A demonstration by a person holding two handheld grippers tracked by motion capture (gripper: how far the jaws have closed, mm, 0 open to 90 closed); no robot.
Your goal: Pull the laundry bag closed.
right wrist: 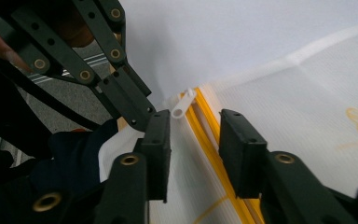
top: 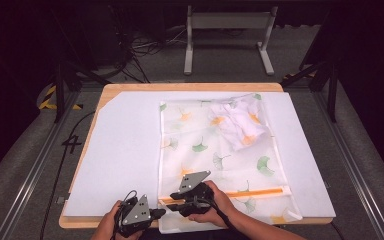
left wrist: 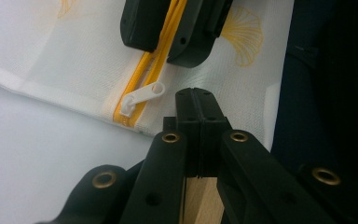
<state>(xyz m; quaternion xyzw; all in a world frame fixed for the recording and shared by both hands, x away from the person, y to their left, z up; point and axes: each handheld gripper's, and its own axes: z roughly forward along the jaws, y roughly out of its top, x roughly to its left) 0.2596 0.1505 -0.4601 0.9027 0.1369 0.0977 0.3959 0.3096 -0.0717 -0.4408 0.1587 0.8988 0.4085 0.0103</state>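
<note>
Right gripper [right wrist: 193,154] wide, astride zipper [right wrist: 209,140] of bag [top: 220,155] at table's [top: 120,150] 6 o'clock. Left gripper [left wrist: 196,105] pressed together, just at 4 o'clock of pull [left wrist: 142,98].

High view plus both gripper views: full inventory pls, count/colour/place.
mesh laundry bag: 1, white with green and orange leaf print, flat on the board's right half
zipper: 1, orange, along the bag's near end
zipper pull: 1, white, at the zipper's left end
garment: 1, white patterned, crumpled at the bag's far right
board: 1, white, on the wooden table
frame: 1, grey metal, on the floor beyond
left gripper: black, jaws closed, beside the pull
right gripper: black, jaws open astride the zipper
</note>
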